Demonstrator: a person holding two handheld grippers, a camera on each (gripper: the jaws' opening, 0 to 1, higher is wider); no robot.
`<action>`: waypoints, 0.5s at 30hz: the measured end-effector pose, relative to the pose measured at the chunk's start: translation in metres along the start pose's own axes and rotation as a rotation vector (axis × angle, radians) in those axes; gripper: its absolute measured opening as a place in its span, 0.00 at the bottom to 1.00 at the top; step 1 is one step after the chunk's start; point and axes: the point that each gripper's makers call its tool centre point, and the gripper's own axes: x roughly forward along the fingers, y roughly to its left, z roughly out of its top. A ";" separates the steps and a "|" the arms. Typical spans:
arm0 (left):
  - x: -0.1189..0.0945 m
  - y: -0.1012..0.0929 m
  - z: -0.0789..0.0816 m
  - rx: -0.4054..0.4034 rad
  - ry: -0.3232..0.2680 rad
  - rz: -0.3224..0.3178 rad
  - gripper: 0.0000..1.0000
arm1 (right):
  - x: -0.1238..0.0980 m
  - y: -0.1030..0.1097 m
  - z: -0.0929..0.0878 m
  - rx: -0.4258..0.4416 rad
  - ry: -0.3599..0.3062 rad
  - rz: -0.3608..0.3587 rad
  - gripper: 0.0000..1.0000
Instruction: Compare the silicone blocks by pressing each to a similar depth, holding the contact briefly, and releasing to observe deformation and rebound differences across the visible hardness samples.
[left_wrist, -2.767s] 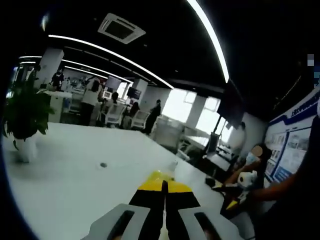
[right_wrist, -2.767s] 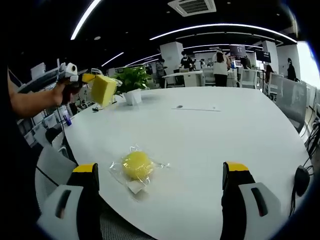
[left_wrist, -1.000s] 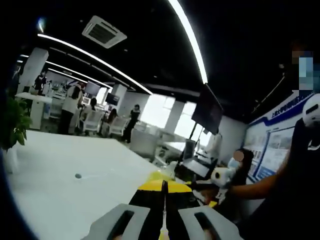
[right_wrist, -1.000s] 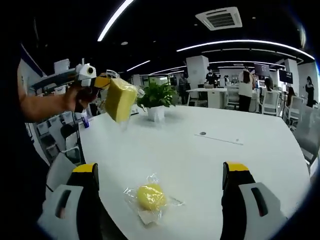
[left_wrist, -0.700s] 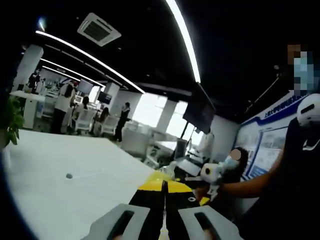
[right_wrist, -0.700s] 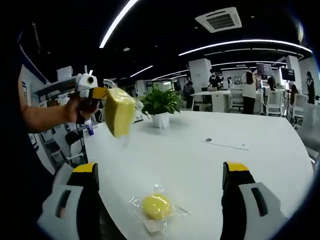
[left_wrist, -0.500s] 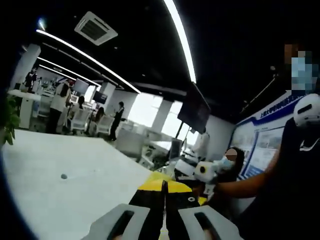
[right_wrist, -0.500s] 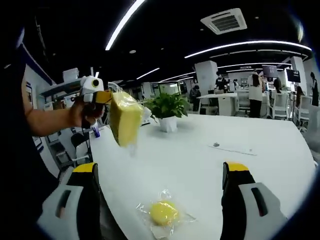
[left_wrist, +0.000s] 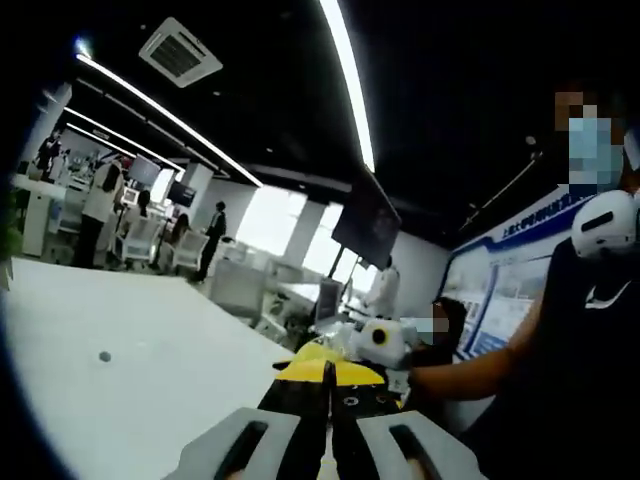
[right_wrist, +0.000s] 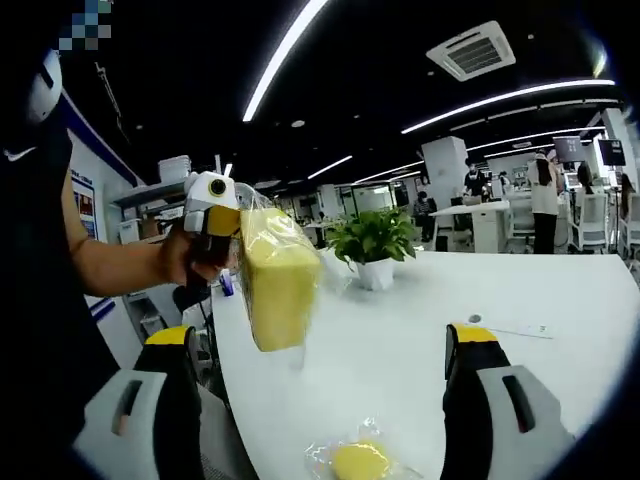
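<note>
- The left hand-held gripper (right_wrist: 228, 222) sits at the left of the right gripper view, raised above the white counter (right_wrist: 420, 350), with a person's hand (right_wrist: 190, 255) wrapped round its grip and a bare forearm running off toward the frame's left edge.
- Its jaws are clamped on a yellow silicone block in a clear bag (right_wrist: 277, 280), which hangs tilted in the air just left of centre, well above the counter top.
- In the left gripper view, the same hand-held gripper (left_wrist: 328, 372) rises from the bottom centre with its yellow-tipped jaws pressed close together and a sliver of yellow block (left_wrist: 318, 352) showing past the tips.
- The right hand-held gripper (right_wrist: 324, 345) shows its two yellow-tipped jaws standing far apart at the lower left and lower right of the right gripper view, with nothing between them.
- Seen in the left gripper view, the right hand-held gripper (left_wrist: 380, 345) appears just right of centre, white-bodied, held out on a forearm that reaches in from the right.
- A second sample, a round yellow block in a clear wrapper (right_wrist: 360, 462), lies on the counter at the bottom centre of the right gripper view, between the wide jaws but lower in the frame.
- A potted plant (right_wrist: 375, 243) stands on the counter behind the bagged block, right of it in the frame.
</note>
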 end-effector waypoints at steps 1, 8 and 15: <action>0.000 -0.002 0.001 -0.002 -0.007 -0.006 0.00 | 0.001 0.001 0.001 -0.003 -0.002 0.005 0.96; 0.003 -0.012 0.008 -0.008 -0.025 -0.040 0.00 | 0.010 0.012 0.009 0.010 -0.024 0.060 0.96; 0.002 -0.015 0.007 -0.003 -0.017 -0.050 0.00 | 0.016 0.022 0.015 0.001 -0.029 0.098 0.89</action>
